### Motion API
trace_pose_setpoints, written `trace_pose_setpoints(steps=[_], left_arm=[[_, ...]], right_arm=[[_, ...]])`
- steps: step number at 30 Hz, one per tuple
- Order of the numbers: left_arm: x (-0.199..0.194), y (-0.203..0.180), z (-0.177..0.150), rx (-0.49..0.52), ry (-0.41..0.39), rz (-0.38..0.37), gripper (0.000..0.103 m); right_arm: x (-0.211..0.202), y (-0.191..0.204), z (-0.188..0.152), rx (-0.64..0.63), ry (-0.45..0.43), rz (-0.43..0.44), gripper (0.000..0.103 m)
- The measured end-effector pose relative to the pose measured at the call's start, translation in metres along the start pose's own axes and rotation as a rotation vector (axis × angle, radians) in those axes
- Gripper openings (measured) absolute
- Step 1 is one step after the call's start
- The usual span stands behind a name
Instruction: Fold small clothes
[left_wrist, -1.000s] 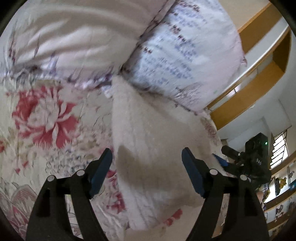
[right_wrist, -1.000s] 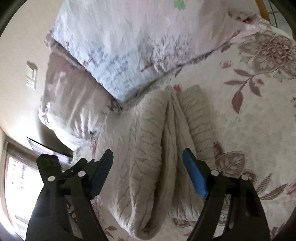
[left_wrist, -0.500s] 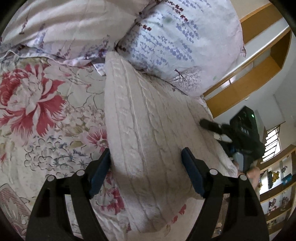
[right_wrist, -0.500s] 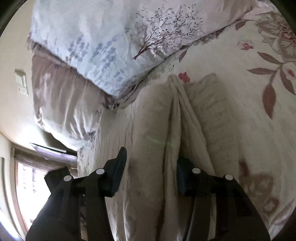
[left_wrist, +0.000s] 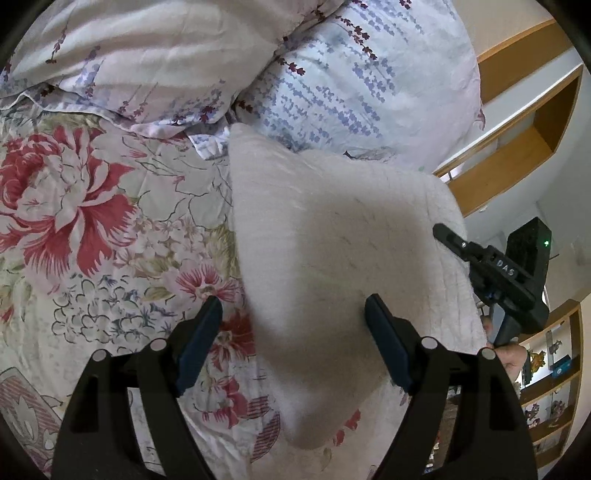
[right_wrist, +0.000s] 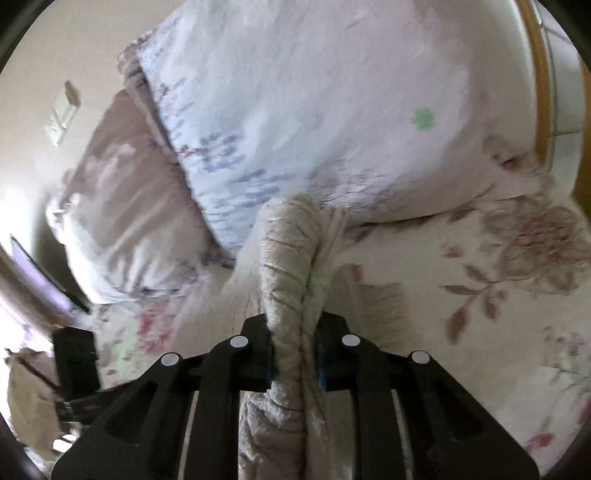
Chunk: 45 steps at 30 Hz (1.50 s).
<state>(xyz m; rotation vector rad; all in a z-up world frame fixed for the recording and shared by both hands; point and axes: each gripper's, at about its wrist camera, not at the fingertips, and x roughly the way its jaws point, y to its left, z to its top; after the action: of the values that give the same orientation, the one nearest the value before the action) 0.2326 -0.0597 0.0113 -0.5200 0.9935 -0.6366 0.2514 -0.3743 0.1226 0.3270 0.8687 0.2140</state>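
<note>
1. The right tongs (right_wrist: 295, 354) are clamped on a bunched edge of the cream knit garment (left_wrist: 332, 251), whose long axis runs toward 12 o'clock.
2. The left tongs (left_wrist: 291, 332) stand apart, astride the garment's near end without gripping it; the right tongs appear at their 3 o'clock.
3. The garment lies on a floral bed (left_wrist: 92, 221), its far end against pillows (left_wrist: 351, 85); wooden shelves (left_wrist: 517, 147) line the room.

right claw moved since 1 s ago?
Yes. The right claw has closed from wide open onto the knit garment's bunched edge and lifted it toward the blue-print pillow.
</note>
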Motion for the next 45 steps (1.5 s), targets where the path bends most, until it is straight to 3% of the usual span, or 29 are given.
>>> trace_pose_setpoints(steps=[9, 12, 14, 16, 17, 19, 26, 32, 38, 41, 45], left_arm=[[0.004, -0.006, -0.002, 0.026, 0.009, -0.006, 0.079], [0.007, -0.006, -0.001, 0.033, 0.020, -0.010, 0.079], [0.009, -0.007, -0.001, 0.036, 0.032, -0.010, 0.079], [0.009, -0.009, 0.000, 0.033, 0.039, -0.007, 0.079], [0.007, -0.010, 0.000, 0.032, 0.040, -0.005, 0.079], [0.003, -0.014, 0.002, 0.033, 0.044, -0.006, 0.079], [-0.021, -0.029, -0.006, 0.099, 0.025, 0.046, 0.079], [-0.022, -0.029, -0.020, 0.089, 0.056, 0.041, 0.077], [-0.014, -0.030, -0.031, 0.086, 0.093, 0.055, 0.067], [-0.008, -0.029, -0.036, 0.074, 0.120, 0.052, 0.058], [0.000, -0.027, -0.038, 0.057, 0.153, 0.033, 0.037]], right_arm=[[-0.005, -0.028, -0.012, 0.087, -0.008, -0.002, 0.017], [0.021, -0.051, -0.020, 0.155, 0.091, -0.068, 0.018], [0.037, -0.070, -0.027, 0.225, 0.151, -0.071, 0.025], [0.029, -0.080, -0.027, 0.268, 0.124, -0.066, 0.042], [0.021, -0.082, -0.026, 0.274, 0.102, -0.080, 0.044], [0.000, -0.085, -0.026, 0.282, 0.061, -0.077, 0.058], [-0.054, -0.083, -0.048, 0.274, 0.025, 0.011, 0.060], [-0.060, -0.064, -0.072, 0.195, 0.065, 0.031, 0.056], [-0.050, -0.056, -0.088, 0.152, 0.109, 0.029, 0.049], [-0.043, -0.055, -0.094, 0.146, 0.130, 0.032, 0.039], [-0.042, -0.051, -0.096, 0.104, 0.122, -0.003, 0.014]])
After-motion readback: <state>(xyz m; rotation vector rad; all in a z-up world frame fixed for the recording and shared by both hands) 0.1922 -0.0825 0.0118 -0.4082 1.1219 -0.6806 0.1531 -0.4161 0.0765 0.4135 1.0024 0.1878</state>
